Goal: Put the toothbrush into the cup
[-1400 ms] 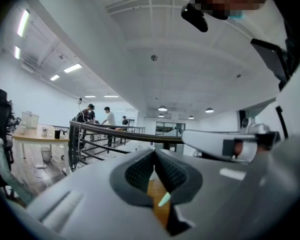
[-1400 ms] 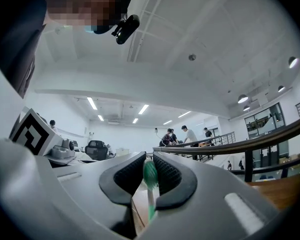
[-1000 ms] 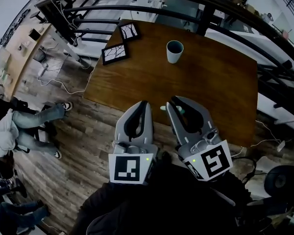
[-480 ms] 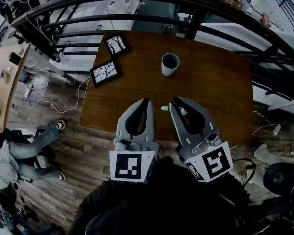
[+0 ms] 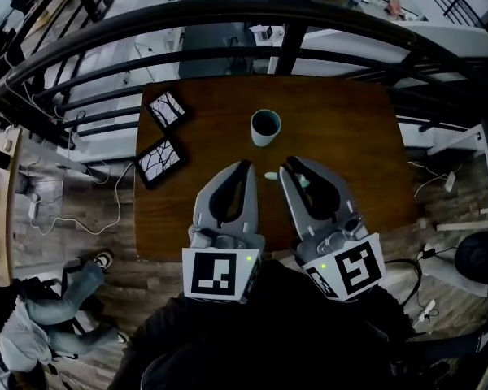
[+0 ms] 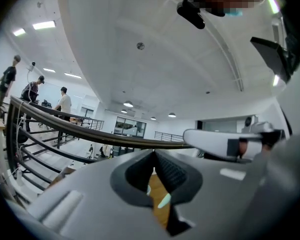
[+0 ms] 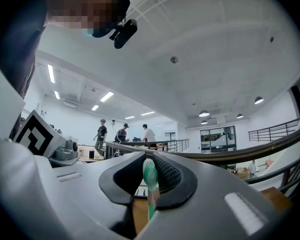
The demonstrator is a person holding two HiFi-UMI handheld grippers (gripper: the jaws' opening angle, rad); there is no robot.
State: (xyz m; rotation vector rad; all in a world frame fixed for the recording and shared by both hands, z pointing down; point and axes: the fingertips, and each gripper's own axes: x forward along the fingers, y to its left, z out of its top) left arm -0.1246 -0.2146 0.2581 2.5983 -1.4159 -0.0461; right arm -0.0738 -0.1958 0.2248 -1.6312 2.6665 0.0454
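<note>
The brown wooden surface (image 5: 342, 136) lies below both tools. The left tool (image 5: 242, 169) has its jaws closed on nothing. The right tool (image 5: 291, 164) is clamped on the thin green-and-white toothbrush (image 7: 150, 181), near the upright pale round cup (image 5: 266, 128) but apart from it.

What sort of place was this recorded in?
Probably an open-plan office or lab, on a mezzanine: the wooden table stands beside a dark metal railing overlooking a lower floor, people stand in the distance, and strip lights line the white ceiling.
</note>
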